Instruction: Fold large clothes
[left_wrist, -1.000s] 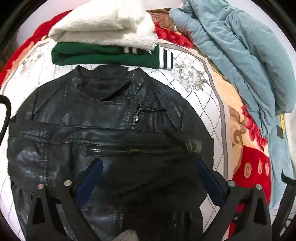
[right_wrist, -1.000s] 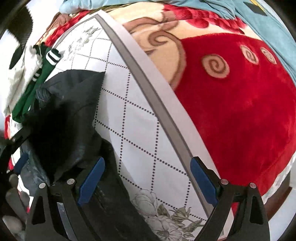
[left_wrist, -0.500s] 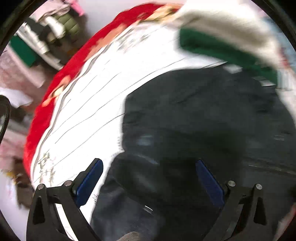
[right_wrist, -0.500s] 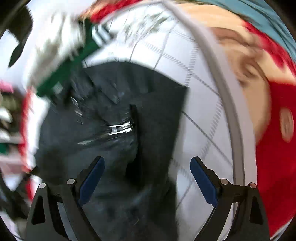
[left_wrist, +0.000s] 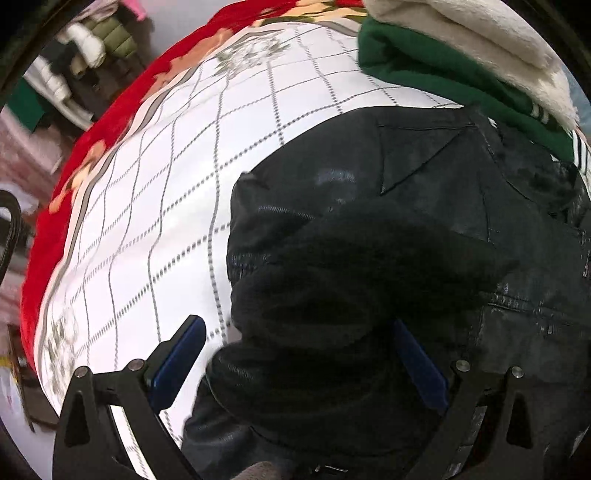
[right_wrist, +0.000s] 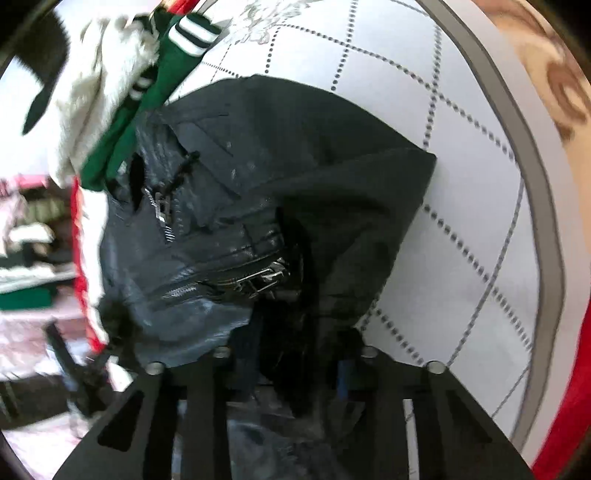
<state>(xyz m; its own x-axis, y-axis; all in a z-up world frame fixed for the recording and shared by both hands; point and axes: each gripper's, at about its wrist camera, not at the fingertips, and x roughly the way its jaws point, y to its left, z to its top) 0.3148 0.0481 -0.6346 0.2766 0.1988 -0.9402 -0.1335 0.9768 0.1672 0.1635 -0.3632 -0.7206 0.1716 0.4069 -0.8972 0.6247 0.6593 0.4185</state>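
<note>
A black leather jacket (left_wrist: 424, 206) with zips lies on a white quilted bedspread (left_wrist: 155, 206). In the left wrist view my left gripper (left_wrist: 295, 354) is open, its blue pads (left_wrist: 177, 354) spread either side of a dark bunched fold of the jacket's left edge. In the right wrist view my right gripper (right_wrist: 295, 369) is shut on the jacket's (right_wrist: 295, 155) right edge, with black fabric bunched between its closed fingers. The jacket's zips (right_wrist: 258, 277) show just ahead of it.
A folded green garment (left_wrist: 443, 74) with a cream fleece (left_wrist: 480, 33) on top lies just beyond the jacket's collar. A red patterned blanket (left_wrist: 110, 110) rims the bedspread. Piled clothes (left_wrist: 74, 74) stand off the bed's left side.
Both grippers have swung onto the jacket's sides. The right gripper has closed on the jacket's right edge. The left gripper has moved to the left edge and stays open.
</note>
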